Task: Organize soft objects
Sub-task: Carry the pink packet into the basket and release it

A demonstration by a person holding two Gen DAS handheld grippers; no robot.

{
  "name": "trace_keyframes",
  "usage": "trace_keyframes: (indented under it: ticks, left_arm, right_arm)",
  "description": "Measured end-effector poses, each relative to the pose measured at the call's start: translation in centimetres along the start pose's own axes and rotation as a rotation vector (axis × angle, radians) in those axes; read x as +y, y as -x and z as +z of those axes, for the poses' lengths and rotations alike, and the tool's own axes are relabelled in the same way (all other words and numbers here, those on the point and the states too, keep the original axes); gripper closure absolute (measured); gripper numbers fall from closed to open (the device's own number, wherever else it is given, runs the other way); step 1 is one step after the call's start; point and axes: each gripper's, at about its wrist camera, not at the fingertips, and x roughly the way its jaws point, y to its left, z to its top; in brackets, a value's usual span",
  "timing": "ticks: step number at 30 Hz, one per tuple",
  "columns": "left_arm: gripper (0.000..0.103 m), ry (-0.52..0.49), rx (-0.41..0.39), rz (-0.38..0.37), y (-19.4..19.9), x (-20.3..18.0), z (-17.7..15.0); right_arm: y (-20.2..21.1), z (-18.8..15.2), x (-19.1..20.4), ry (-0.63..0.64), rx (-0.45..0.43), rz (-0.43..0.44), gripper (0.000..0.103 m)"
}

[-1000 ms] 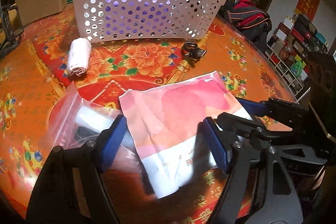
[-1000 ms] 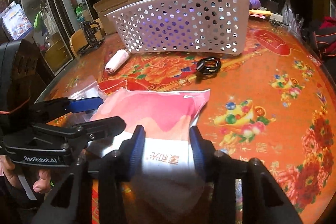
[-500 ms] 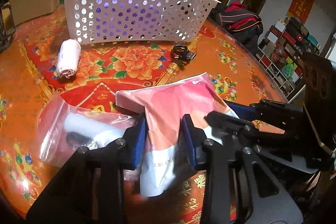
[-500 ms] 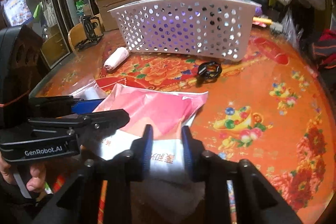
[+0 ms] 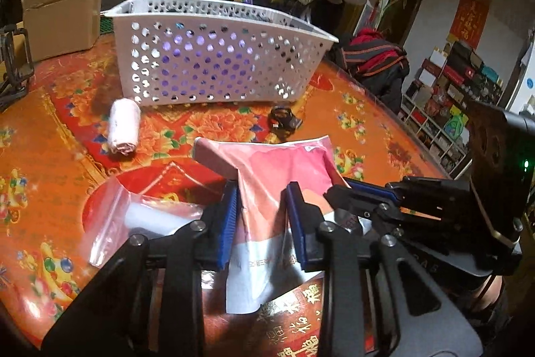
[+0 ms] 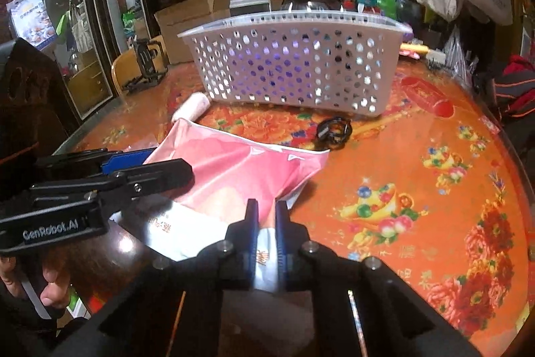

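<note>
both my tongs grip the pink packet: left tongs clenched on its near-left part, right tongs on its white end. packet's raised off tabletop, i think, w/ basket beyond.

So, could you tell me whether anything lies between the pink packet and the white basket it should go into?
Only small things. Both grippers hold the pink packet; between it and the white basket a coiled black cable lies on the table, right of centre, and a rolled white cloth to the left. Both are low, so lifting over should clear them.
</note>
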Motion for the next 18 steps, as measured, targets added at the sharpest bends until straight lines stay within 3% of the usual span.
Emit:
trace_keyframes:
  ticks: [11,18]
  left_arm:
    - [0.082,-0.02,-0.109,0.014,3.5,0.0,2.4]
    - [0.082,-0.037,-0.164,0.014,5.6,-0.4,6.5]
  right_arm:
    - [3.0,2.7,1.1,0.025,-0.099,0.013,0.097]
    - [4.7,6.2,1.5,0.054,-0.157,0.009,0.097]
